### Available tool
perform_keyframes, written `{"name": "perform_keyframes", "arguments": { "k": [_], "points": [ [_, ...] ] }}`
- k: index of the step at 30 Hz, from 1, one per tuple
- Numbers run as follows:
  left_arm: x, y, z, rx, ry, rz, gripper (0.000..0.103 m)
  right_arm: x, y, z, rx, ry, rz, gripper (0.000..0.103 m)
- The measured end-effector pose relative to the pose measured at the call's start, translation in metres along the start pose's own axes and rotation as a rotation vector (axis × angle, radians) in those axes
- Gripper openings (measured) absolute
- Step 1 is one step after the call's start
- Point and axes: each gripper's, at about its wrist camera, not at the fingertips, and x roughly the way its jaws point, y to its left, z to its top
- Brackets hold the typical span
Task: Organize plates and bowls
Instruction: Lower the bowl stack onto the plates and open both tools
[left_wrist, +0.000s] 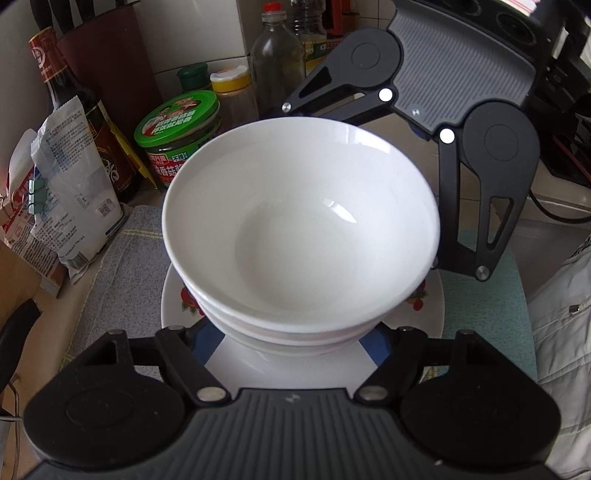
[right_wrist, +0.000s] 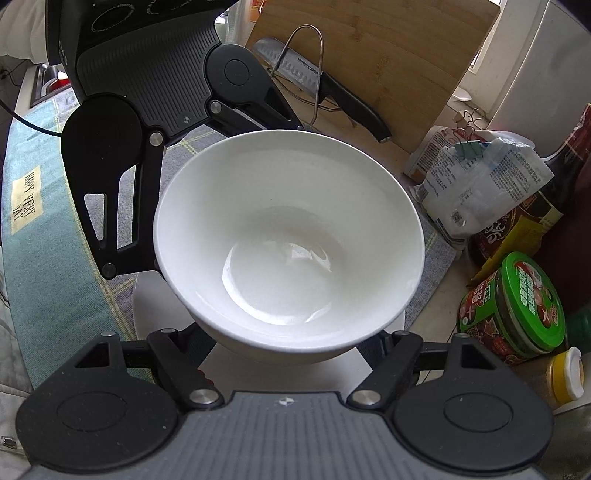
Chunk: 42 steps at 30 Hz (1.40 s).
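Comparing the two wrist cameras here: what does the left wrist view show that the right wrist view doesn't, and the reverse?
Only the left wrist view shows the clear bottle with a red cap and the fruit pattern on the plate.

Only the right wrist view shows the wooden cutting board, the knife leaning on its wire stand, and the teal mat's "HAPPY VERY DAY" label.

Both show the stacked white bowls on the plate, the green-lidded jar, the dark sauce bottle and the clipped white bag.

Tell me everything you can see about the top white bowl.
The top white bowl is plain, glossy, ceramic-looking, empty and upright. It nests in a stack of similar white bowls standing on a plate with red fruit print, over a grey cloth. The left gripper and right gripper flank the stack from opposite sides; their fingertips are hidden beneath the bowls.
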Motion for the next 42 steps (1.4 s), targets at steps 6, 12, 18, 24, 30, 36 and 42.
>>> {"name": "perform_keyframes", "arguments": {
  "k": [6,12,18,24,30,36,42],
  "points": [
    [0.002,0.004,-0.002,-0.017,-0.001,-0.011,0.077,0.003,-0.002,0.000,0.000,0.006,0.006,0.083],
    [0.002,0.004,-0.002,-0.018,-0.004,-0.010,0.077,0.006,-0.002,0.001,0.008,0.006,0.003,0.083],
    [0.001,0.005,-0.003,-0.055,-0.008,-0.003,0.083,0.003,-0.001,-0.001,0.019,-0.023,-0.013,0.099],
    [-0.009,-0.001,-0.006,-0.047,-0.037,0.058,0.098,-0.003,0.000,0.001,0.022,-0.054,-0.034,0.103],
    [-0.024,-0.003,-0.014,-0.119,-0.067,0.138,0.100,-0.006,0.006,-0.004,0.020,-0.059,-0.038,0.103],
    [-0.045,-0.016,-0.018,-0.211,-0.129,0.232,0.101,-0.013,0.009,-0.005,0.037,-0.066,-0.047,0.103],
    [-0.067,-0.033,-0.027,-0.311,-0.212,0.346,0.102,-0.024,0.024,-0.002,0.119,-0.045,-0.161,0.103]
  ]
}}
